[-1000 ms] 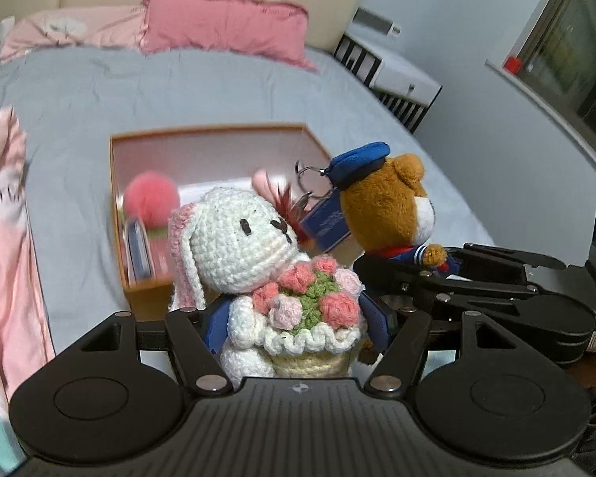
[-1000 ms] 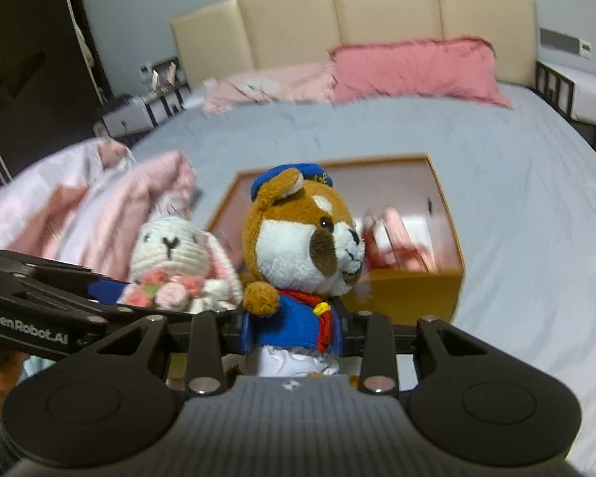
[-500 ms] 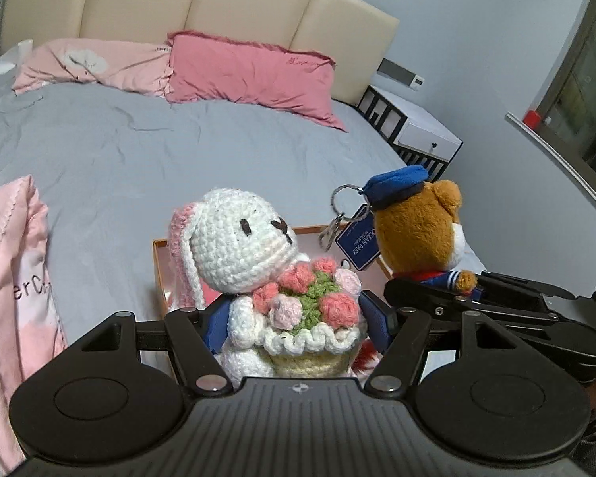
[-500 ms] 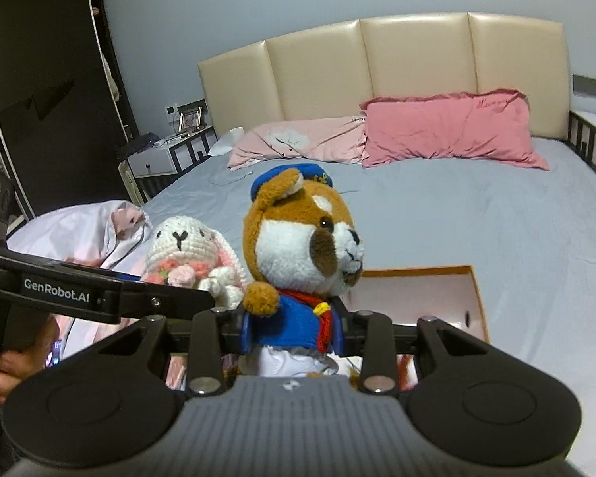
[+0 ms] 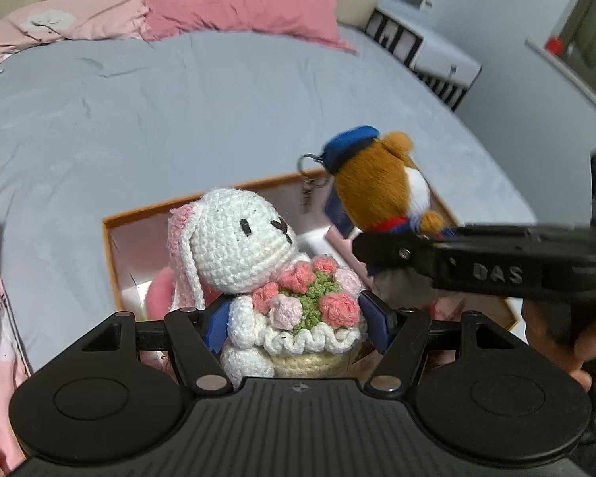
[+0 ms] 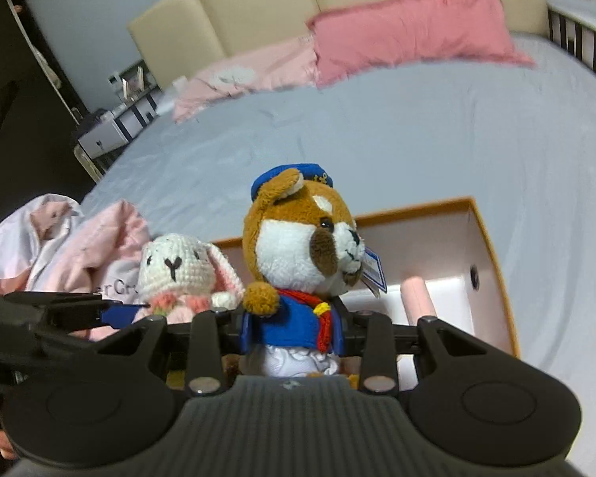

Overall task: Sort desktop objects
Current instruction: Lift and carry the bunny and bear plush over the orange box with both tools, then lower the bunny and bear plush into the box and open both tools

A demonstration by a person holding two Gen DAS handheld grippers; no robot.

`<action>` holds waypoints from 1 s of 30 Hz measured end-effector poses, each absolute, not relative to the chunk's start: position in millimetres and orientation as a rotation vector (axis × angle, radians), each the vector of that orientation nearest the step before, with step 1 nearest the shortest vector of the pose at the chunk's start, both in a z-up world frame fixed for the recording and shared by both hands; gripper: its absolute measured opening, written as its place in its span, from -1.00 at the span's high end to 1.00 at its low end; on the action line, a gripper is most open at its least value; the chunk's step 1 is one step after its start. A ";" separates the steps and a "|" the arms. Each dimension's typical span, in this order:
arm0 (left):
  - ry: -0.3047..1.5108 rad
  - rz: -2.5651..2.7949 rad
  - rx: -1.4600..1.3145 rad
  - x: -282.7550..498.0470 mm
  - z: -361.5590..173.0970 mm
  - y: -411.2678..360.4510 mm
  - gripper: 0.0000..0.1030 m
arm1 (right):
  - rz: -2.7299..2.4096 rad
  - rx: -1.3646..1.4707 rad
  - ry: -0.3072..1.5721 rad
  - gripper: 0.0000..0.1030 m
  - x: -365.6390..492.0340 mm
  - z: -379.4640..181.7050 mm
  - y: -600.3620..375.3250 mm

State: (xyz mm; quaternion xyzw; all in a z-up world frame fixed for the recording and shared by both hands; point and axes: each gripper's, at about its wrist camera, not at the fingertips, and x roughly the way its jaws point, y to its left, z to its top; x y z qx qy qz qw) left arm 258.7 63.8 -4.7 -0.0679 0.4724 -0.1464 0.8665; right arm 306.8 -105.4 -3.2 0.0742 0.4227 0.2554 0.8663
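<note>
Left hand-held gripper [image 5: 298,320] clamps a white crocheted bunny [image 5: 254,262]; right hand-held gripper [image 6: 292,328] clamps a sailor-capped plush dog [image 6: 298,246].

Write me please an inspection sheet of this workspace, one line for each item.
Surface: grey bed sheet; an open orange box lies on it.
Job's things: white crochet rabbit with flower basket; brown plush dog with blue cap, keyring and tag.
Clutter: pink fluffy thing and pink tube inside the box; other contents unclear.
Grippers: left gripper shut on the rabbit; right gripper shut on the dog; both toys are over the box.
Cables: nothing seen.
Surroundings: pink pillows, beige headboard, pink clothes, white nightstands.
</note>
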 end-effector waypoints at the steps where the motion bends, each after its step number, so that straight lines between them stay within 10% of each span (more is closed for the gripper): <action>1: 0.997 -0.308 -0.137 259.4 -9.0 62.4 -0.51 | 0.530 0.147 0.901 0.27 310.5 -8.0 -102.7; 30: 1.042 -0.383 -0.196 264.0 -39.1 80.1 -0.61 | 0.455 -0.005 1.059 0.25 330.5 -44.7 -67.5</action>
